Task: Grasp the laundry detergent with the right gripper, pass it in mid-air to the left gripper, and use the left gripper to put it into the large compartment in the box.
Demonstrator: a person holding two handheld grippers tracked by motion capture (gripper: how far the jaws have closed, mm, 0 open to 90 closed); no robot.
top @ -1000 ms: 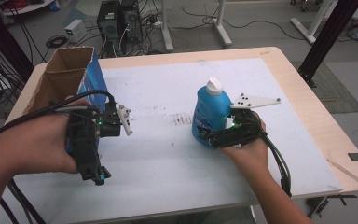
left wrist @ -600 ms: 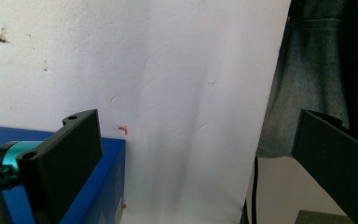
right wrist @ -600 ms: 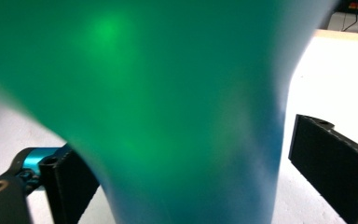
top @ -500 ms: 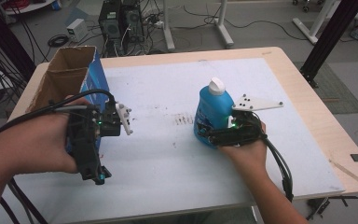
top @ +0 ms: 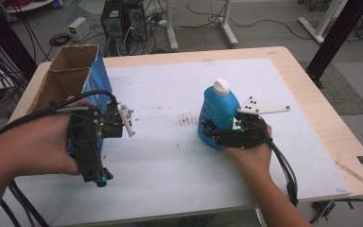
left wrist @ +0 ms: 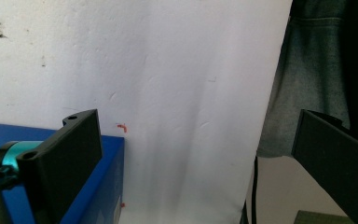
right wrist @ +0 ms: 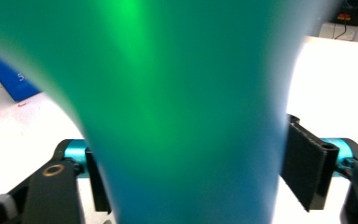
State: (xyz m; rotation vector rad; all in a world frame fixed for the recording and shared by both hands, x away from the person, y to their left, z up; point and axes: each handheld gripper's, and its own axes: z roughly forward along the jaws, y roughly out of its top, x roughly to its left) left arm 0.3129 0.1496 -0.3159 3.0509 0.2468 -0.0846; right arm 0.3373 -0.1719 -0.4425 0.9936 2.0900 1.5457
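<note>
A blue bottle (top: 217,113) with a white cap stands upright right of the table's middle. My right gripper (top: 224,137) sits low at the bottle's near side with a jaw on each flank. Its jaws have just been closing. In the right gripper view the blurred bottle (right wrist: 182,93) spans the gap of the right gripper (right wrist: 191,177), and the right pad (right wrist: 307,168) meets its edge. My left gripper (top: 92,149) hovers at the table's left, pointing down. There the left gripper (left wrist: 193,121) stands wide open over the white mat with nothing between its jaws.
An open cardboard box (top: 68,75) with a blue side stands at the table's far left; its blue corner (left wrist: 107,186) lies under my left jaw. The white mat (top: 170,161) covers most of the wooden table. Cables, computers and frame legs stand on the floor beyond.
The right gripper's jaws have drawn in against the bottle's base. Both hands and the bottle stay where they were.
</note>
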